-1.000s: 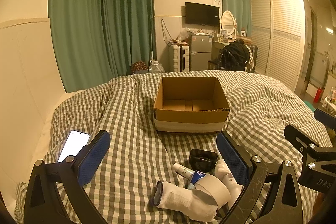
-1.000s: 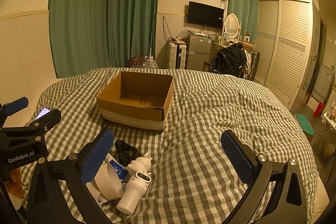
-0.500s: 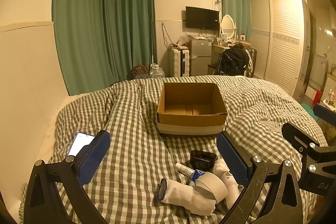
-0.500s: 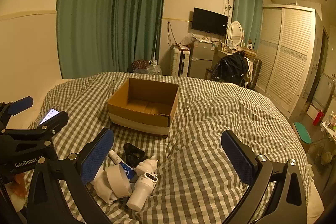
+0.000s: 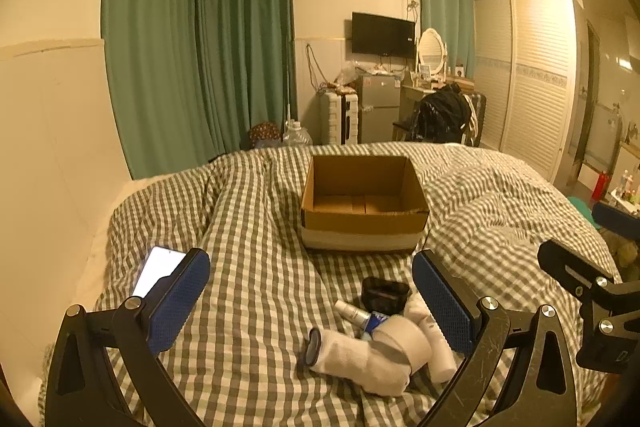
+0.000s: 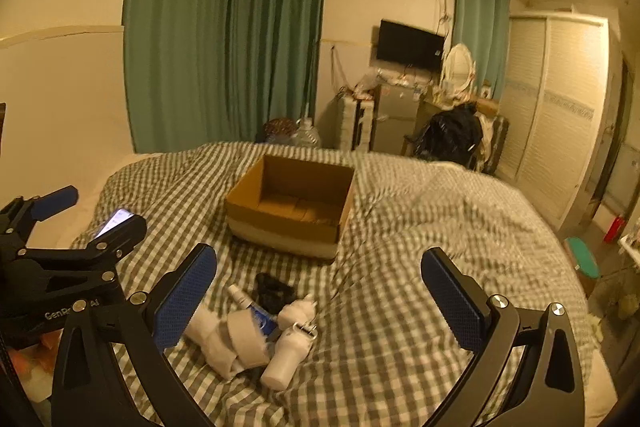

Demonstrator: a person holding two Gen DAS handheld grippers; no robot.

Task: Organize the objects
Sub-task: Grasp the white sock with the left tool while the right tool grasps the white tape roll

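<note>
Approaching the pile [image 5: 384,339] at 6 o'clock of the empty box [image 5: 362,203]; left gripper [image 5: 310,301] and right gripper [image 6: 318,297] wide open, holding nothing; next, likely descending onto one item

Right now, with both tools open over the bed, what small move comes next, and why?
Probably lower the left tool onto the rolled white sock. It lies nearest in the pile, between that tool's open fingers, while the cardboard box beyond looks empty. The right tool holds nothing.
</note>
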